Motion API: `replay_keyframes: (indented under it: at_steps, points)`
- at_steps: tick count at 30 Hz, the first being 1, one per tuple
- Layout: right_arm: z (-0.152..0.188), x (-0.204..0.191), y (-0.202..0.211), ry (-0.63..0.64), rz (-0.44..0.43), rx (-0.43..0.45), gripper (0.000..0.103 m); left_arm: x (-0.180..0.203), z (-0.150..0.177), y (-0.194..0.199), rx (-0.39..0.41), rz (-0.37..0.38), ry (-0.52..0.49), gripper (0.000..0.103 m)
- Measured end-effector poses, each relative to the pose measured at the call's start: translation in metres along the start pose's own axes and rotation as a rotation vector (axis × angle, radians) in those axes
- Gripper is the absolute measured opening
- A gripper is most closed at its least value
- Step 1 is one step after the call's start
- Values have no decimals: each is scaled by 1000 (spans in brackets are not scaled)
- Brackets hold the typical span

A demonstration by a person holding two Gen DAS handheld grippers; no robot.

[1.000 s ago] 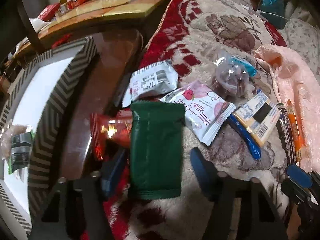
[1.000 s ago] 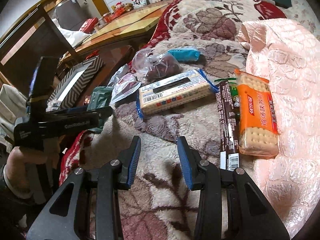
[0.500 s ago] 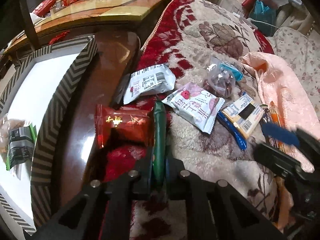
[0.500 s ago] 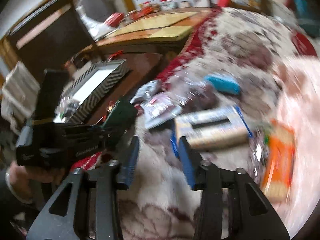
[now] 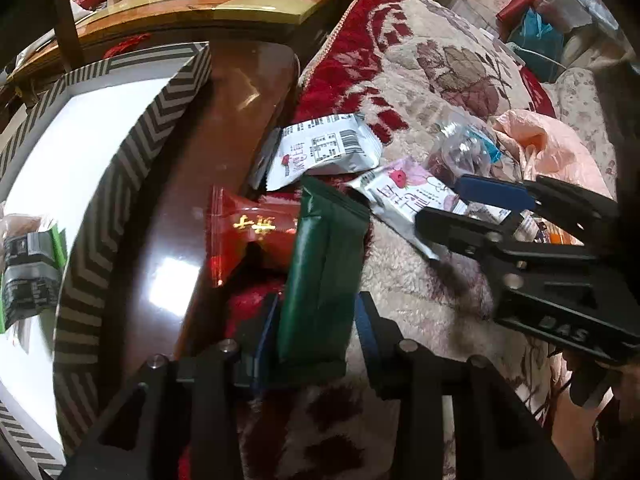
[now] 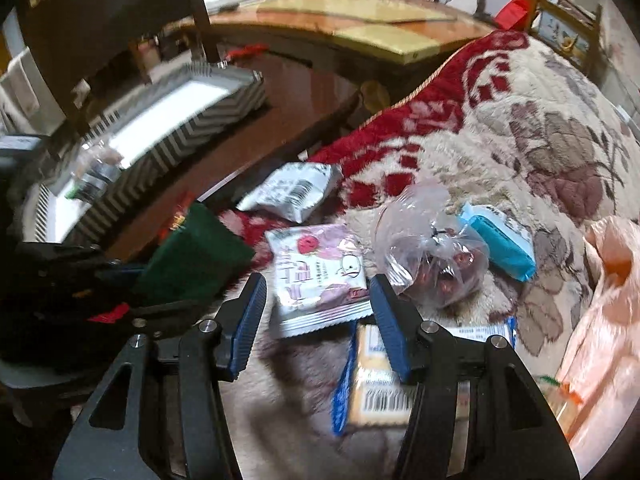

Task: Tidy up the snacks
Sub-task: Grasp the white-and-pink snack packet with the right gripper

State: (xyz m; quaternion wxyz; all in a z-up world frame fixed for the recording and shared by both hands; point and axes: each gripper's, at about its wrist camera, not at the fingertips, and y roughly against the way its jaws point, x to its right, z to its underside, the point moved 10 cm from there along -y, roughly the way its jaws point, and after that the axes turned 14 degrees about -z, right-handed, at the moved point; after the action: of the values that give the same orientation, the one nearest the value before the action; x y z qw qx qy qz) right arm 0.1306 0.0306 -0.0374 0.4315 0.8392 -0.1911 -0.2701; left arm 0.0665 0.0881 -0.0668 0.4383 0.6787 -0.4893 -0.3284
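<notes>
Floral blanket [image 6: 560, 152] over sofa – wooden table [image 6: 360, 20] behind.

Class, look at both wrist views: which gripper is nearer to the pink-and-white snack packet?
Right. The right gripper hangs over the pink-and-white snack packet, open jaws on either side of it. The left gripper is farther off, with the dark green packet between its jaws.

A dark green packet [image 5: 320, 276] is lying beside a red wrapper [image 5: 248, 232]; the box [image 5: 132, 152] is showing grey-and-white zigzags.

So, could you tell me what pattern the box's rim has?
Grey-and-white zigzag stripes on the box, clearest in the left wrist view.
</notes>
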Motion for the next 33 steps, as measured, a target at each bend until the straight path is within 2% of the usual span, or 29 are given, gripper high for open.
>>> replay_keyframes:
  at_steps: [4,5,6,8,11,13,14,16,18,21,23,24,25,27,29,32,33]
  points:
    - [-5,4,-11,-15,-24,-12,54,6,-4,1,14,-7,-23,38]
    - [-7,6,-12,-26,-34,-10,54,8,-6,2,18,-2,-24,32]
    - [-10,7,-14,-40,-45,-10,54,9,-7,3,16,12,-24,15]
    - [-13,7,-18,-46,-50,-10,54,12,-7,4,13,14,-32,13]
    - [-12,7,-24,-48,-45,-18,46,13,-5,3,16,20,-37,13]
    - [-11,7,-19,-37,-30,3,29,11,-3,4,11,30,-28,11]
    - [-11,8,-15,-38,-21,13,28,9,-2,6,12,32,-24,11]
    - [-10,10,-6,-51,-26,38,17,6,-2,11,20,33,-19,11]
    - [-8,12,1,-49,-18,36,10,4,-2,15,28,30,-18,11]
    - [-4,15,2,-49,-11,30,9,3,-1,18,36,21,-21,11]
    - [-5,15,6,-56,-18,60,12,2,1,17,31,16,-24,11]
    - [-6,12,6,-66,-39,65,25,2,2,16,29,14,-27,11]
    - [-5,9,5,-72,-48,57,49,3,3,16,28,13,-28,11]
    - [-6,3,-2,-62,-41,30,68,4,5,16,27,15,-28,11]
    - [-6,-6,-11,-22,-29,-6,68,6,6,16,29,11,-33,11]
    - [-4,-10,-26,23,36,-79,67,6,6,16,27,11,-36,11]
    - [-1,-8,-31,19,47,-99,59,7,6,16,28,12,-35,11]
